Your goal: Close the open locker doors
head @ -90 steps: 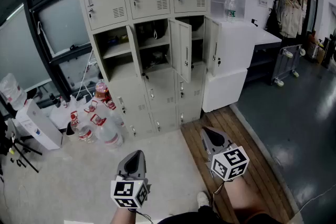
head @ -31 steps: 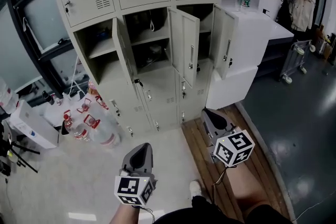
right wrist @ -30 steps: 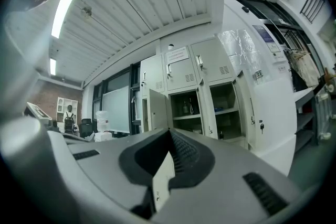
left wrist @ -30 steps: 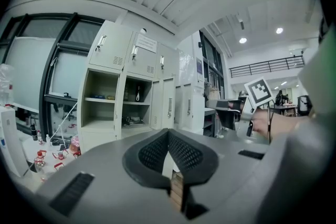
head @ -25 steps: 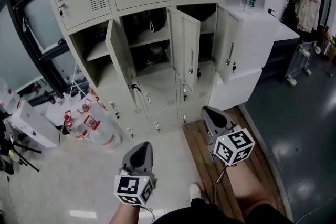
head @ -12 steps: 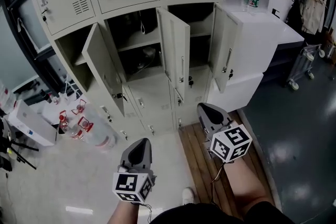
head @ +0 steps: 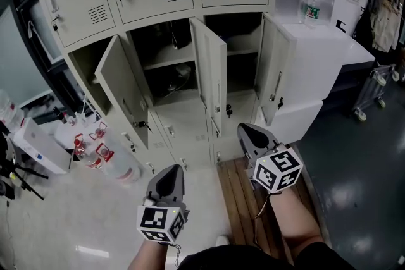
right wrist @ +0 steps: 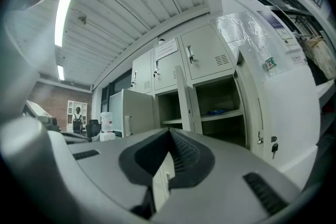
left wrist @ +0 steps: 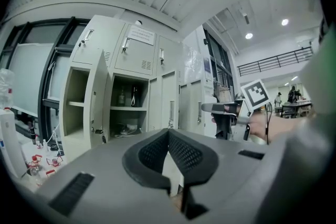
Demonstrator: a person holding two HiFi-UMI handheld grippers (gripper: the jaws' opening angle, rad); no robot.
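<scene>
**Locker doors (head: 212,82): three open, untouched**

Locker doors stand ajar ahead of both jaws, well apart. Left gripper (head: 168,179), right gripper (head: 251,134): jaws pressed together, empty. Risk: a hard shove could rebound a door; narrow tips could slip off.

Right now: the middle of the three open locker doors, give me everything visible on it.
The middle open door is a tall, narrow panel that looks like pale beige-grey painted metal. It stands swung out toward the person, between the middle and right open compartments. It has a slim vertical handle, with a small dark key hanging by its lock. Nothing touches it; both hand-held grippers are lower, clear of it.
</scene>
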